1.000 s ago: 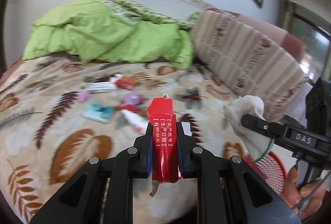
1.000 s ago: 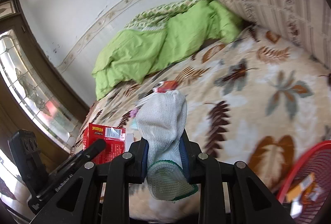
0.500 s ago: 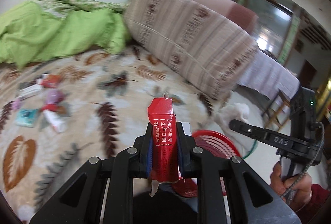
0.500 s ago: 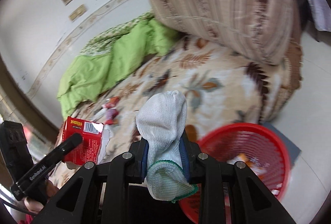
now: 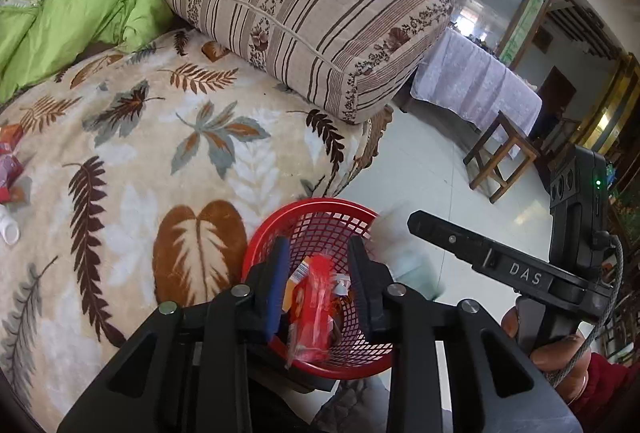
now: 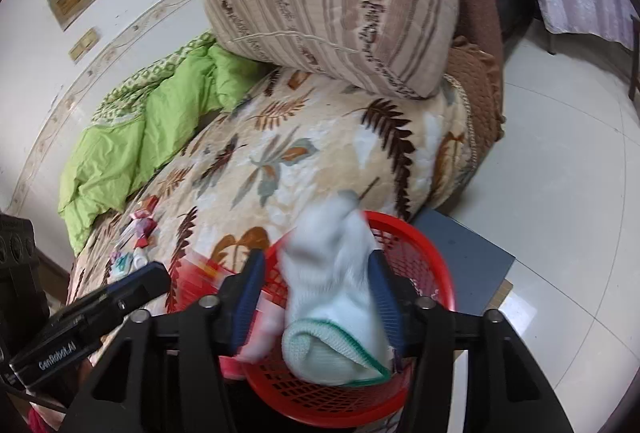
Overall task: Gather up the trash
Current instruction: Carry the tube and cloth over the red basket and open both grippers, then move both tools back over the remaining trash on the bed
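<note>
A red mesh basket (image 5: 320,217) (image 6: 424,253) stands on the floor at the bed's edge. My left gripper (image 5: 318,273) hangs open above it; the red carton (image 5: 314,309) is blurred between the spread jaws, loose and dropping into the basket. My right gripper (image 6: 316,285) is open too; the white glove with a green cuff (image 6: 332,297) is blurred between its jaws, falling into the basket, and shows as a pale blur in the left wrist view (image 5: 404,253). More wrappers lie on the bed at the far left (image 6: 140,233) (image 5: 8,169).
The leaf-patterned blanket (image 5: 160,153) covers the bed. A big striped cushion (image 5: 304,5) and green quilt (image 6: 152,129) lie at the back. A grey mat (image 6: 464,249) sits beside the basket. A wooden stool (image 5: 500,153) and cloth-covered table (image 5: 476,81) stand on the tiled floor.
Both grippers swung from over the bed to above the red basket. Both opened, letting go of the red carton and the white glove, which now fall.
</note>
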Action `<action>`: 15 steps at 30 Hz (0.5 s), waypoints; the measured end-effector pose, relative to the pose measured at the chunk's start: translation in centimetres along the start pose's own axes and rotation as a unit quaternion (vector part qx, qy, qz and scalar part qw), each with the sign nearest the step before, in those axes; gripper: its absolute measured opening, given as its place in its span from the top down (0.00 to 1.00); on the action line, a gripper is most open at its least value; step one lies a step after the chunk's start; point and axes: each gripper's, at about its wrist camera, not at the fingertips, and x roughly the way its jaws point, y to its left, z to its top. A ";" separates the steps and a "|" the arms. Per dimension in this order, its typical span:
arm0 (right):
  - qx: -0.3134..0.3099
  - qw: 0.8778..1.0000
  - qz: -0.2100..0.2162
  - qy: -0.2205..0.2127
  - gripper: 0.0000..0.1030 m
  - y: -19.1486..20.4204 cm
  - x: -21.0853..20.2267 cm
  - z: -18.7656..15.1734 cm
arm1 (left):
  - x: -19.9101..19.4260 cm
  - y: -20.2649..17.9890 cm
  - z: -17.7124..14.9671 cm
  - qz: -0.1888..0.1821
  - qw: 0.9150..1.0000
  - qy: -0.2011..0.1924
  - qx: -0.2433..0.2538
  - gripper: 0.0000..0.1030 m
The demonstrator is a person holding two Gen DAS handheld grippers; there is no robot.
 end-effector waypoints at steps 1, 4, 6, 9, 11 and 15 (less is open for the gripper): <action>0.002 1.000 -0.001 -0.001 0.44 -0.2 0.0 0.0 | -0.3 0.1 -0.1 0.004 1.000 -0.003 0.001 0.70; 0.001 1.000 -0.003 -0.004 0.44 -0.2 -0.1 0.0 | -1.4 0.8 0.0 0.014 1.000 -0.018 -0.003 0.66; 0.000 1.000 0.001 -0.005 0.44 0.2 0.0 0.1 | -1.9 1.6 0.3 0.019 0.999 -0.024 -0.010 0.66; -0.007 1.000 0.017 -0.004 0.44 1.4 0.6 0.2 | -3.5 3.5 0.1 0.039 0.998 -0.039 -0.025 0.62; -0.016 0.999 0.031 -0.002 0.44 2.6 1.1 0.3 | -4.5 5.1 0.0 0.060 0.996 -0.046 -0.038 0.60; -0.047 0.997 0.065 0.019 0.44 5.8 2.8 -0.2 | -6.6 8.8 -0.6 0.094 0.991 -0.055 -0.073 0.60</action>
